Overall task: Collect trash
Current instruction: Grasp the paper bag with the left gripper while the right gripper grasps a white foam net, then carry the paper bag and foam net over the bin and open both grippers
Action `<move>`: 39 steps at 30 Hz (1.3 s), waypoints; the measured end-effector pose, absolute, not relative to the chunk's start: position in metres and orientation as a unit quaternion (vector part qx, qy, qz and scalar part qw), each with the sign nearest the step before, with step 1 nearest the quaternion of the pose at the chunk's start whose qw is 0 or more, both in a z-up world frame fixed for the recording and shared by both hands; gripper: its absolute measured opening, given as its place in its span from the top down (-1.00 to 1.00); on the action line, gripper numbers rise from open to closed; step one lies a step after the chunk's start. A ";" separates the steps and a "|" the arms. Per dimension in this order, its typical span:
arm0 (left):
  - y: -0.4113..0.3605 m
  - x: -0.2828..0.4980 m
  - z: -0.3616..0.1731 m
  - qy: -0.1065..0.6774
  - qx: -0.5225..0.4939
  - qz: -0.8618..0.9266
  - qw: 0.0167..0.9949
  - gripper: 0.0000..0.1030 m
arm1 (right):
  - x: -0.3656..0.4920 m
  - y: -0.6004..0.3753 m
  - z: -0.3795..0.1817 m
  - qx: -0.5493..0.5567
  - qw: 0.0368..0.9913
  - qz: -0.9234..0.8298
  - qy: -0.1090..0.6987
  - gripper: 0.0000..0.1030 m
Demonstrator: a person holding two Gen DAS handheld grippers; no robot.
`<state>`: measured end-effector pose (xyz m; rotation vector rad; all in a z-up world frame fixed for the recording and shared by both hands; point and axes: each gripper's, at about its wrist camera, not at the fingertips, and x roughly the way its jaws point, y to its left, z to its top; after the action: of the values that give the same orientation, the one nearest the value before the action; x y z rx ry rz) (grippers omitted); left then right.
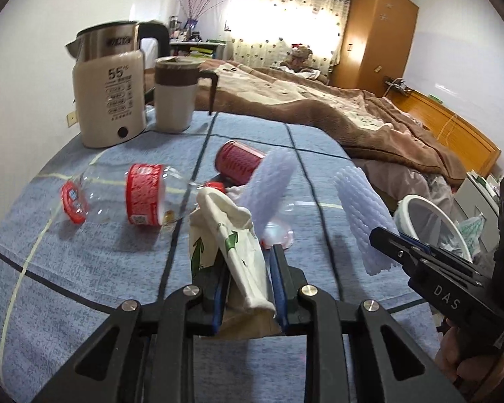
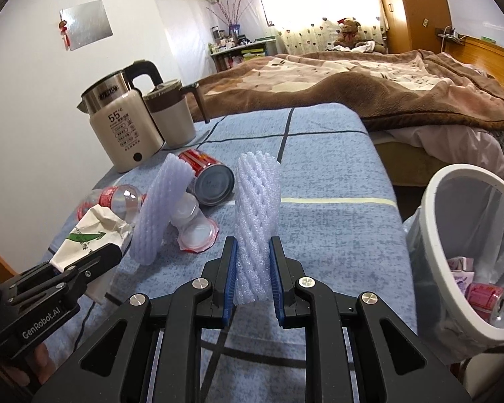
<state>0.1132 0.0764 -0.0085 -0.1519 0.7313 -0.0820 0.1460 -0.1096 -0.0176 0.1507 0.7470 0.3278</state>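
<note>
The surface [image 2: 326,181] wears a blue speckled cloth with dark and pale grid lines. Pale lilac foam net [image 2: 257,221], mesh-textured, sits centre frame; a red-labelled clear bottle [image 1: 141,198] lies left; the crumpled paper [image 1: 228,235] is white with green arrows.

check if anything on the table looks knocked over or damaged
Yes. The red can and the clear plastic bottle lie on their sides. The paper cup in the left tongs is crumpled. The kettle and mug stand upright.
</note>
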 end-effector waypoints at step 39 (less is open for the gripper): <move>-0.113 0.129 0.034 0.316 0.023 -0.224 0.922 0.51 | 0.090 -0.293 0.030 0.132 0.945 -0.011 0.299 0.63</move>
<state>0.1286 -0.1130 0.0335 0.0474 0.6483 -0.4610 0.0899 -0.2925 0.0299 0.2687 0.6089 -0.0219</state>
